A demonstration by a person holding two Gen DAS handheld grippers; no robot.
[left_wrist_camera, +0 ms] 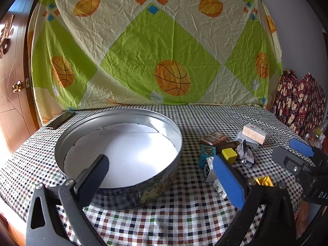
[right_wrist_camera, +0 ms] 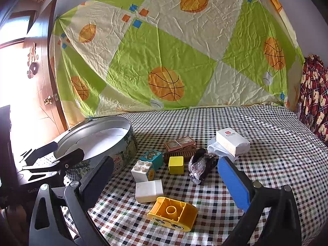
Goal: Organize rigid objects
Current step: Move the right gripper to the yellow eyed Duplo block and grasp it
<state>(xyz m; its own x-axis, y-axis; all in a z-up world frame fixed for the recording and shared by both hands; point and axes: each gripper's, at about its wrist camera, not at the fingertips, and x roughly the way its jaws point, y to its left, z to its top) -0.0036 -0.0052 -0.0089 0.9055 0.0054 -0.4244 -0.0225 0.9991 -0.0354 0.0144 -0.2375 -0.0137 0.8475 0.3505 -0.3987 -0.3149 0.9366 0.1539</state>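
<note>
Presently, both tongs are standing spread wide with nothing between their fingers. In the left wrist view the left gripper is hovering at lower centre of the frame, its dark finger hanging over the near rim of the round metal tin, which is sitting left of centre on the checked tablecloth and holding only a white liner. The right gripper is showing at the right edge of that view, jaws parted. In the right wrist view the right gripper is framing the loose items at centre: a white studded block is touching a teal picture block behind it, a yellow cube is sitting just right of them, and a dark speckled stone is lying beside the cube. A white plug adapter is lying in front, with a yellow hollow brick (underside up) nearest the camera. Behind, a banded card stack is resting on a brown comb, and a white box is sitting upper right on a clear plastic piece.
</note>
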